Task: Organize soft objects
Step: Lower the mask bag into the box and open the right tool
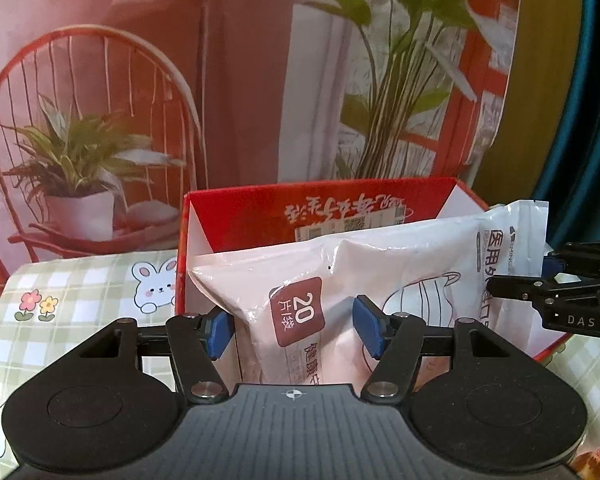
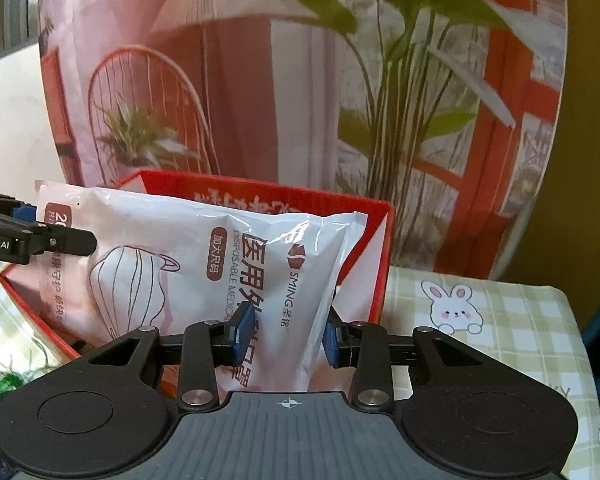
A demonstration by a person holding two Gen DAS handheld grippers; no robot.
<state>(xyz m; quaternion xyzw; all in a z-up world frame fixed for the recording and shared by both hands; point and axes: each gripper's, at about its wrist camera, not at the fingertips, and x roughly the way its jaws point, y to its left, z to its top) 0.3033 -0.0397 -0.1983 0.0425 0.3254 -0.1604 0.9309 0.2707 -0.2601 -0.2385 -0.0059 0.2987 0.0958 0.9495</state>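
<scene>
Straddling the mask pack (image 1: pixel 340 280) in the red box (image 1: pixel 380 200): left gripper (image 1: pixel 292 330) wide at frame center, right gripper (image 2: pixel 286 334) narrower, pads touching its other end; long axis runs between them.

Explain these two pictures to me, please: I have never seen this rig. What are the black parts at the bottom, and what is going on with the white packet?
Each picture comes from a fisheye camera mounted on a handheld two-finger gripper; a person holds one in each hand. The black parts are the gripper itself, with blue pads on its fingers. One view looks along the left gripper, the other along the right gripper. Both close around the same white packet of disposable masks, the left one more loosely. The packet stands in an open red box, which sits on a green checked cloth with rabbits. Behind it hangs a printed backdrop of a chair and plants.
</scene>
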